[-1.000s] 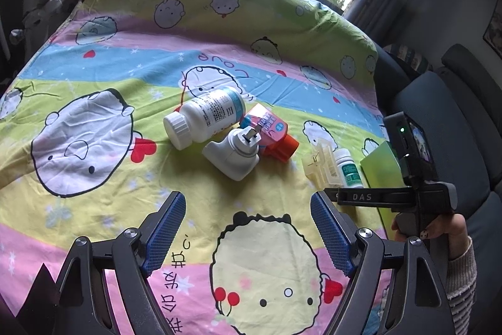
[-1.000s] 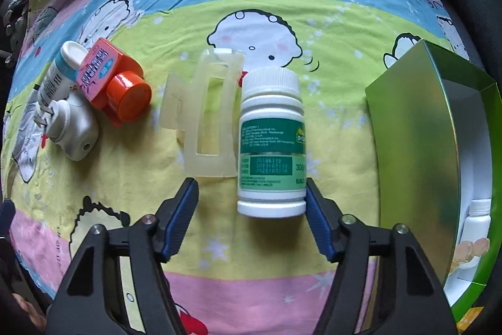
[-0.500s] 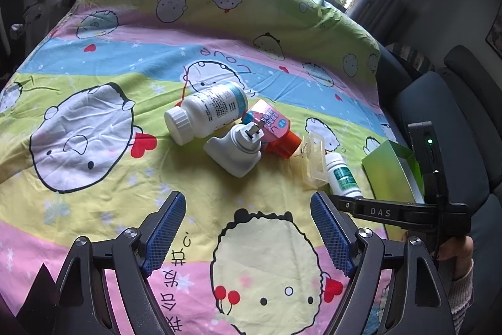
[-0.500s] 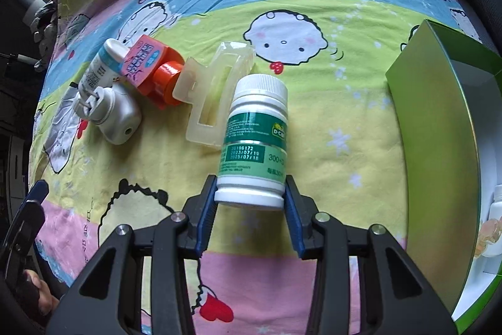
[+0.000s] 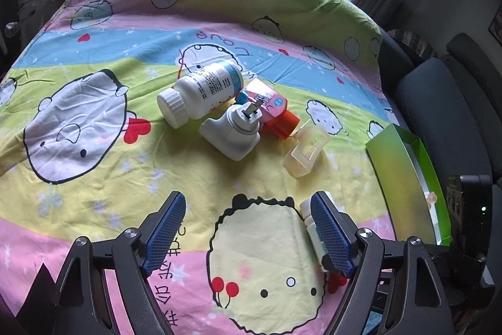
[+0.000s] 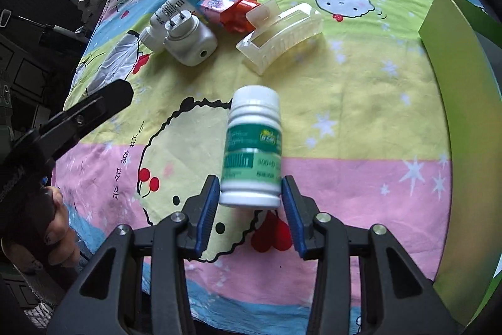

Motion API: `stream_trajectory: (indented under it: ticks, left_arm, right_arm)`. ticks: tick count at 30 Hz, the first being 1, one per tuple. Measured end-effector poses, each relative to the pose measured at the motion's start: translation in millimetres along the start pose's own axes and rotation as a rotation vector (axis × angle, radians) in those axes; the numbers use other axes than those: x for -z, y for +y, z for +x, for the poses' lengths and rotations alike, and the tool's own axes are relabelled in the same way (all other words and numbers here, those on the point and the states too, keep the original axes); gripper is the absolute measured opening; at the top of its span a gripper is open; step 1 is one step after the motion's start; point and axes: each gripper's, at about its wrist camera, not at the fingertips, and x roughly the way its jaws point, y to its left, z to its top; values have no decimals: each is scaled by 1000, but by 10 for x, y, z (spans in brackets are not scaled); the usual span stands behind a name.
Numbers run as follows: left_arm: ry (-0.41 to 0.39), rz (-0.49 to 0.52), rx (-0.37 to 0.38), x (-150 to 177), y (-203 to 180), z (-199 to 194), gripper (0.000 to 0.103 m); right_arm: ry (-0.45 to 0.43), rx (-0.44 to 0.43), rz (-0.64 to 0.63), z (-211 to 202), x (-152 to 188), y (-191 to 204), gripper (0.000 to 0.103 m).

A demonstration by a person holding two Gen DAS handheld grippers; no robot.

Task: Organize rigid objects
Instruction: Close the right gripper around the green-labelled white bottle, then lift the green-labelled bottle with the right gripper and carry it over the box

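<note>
Lifted since a second ago, the green bottle (image 6: 252,146) is being gripped by the right gripper (image 6: 250,203); the left gripper (image 5: 248,229) is being held open, and the clip (image 6: 280,36), plug (image 6: 189,43) and other bottles remain outside the box (image 6: 455,90).

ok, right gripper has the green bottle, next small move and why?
Probably carry it right, toward the green box. The right gripper is shut on the green bottle, which looks lifted off the sheet, clear of the hair clip. The box is open on that side. The left gripper is open, idle.
</note>
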Motion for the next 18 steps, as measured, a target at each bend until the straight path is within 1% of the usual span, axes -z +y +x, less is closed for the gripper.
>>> stream_trajectory:
  ticks: [2, 4, 6, 9, 11, 12, 15, 18]
  left_arm:
    - [6, 4, 3, 12, -17, 12, 82]
    - [12, 11, 8, 24, -45, 28, 82]
    - [24, 22, 16, 43, -85, 51, 82]
    - [50, 44, 34, 86, -156, 105, 82]
    - [67, 53, 53, 123, -206, 144, 82]
    - [75, 55, 64, 145, -235, 165, 82]
    - [92, 46, 107, 216, -316, 235, 82]
    - [114, 55, 112, 285, -395, 314, 82]
  right_arm:
    - [-39, -9, 24, -119, -1, -40, 45]
    - [-85, -31, 52, -238, -34, -80, 53]
    - [-131, -52, 83, -357, -72, -148, 57]
    - [-176, -125, 153, -461, -153, -272, 60]
    - [-181, -171, 181, -462, -238, -308, 60]
    - [-181, -185, 173, -445, -284, -288, 60]
    - [-145, -181, 136, -335, -369, -203, 60]
    - [-130, -202, 135, -221, -343, -233, 60]
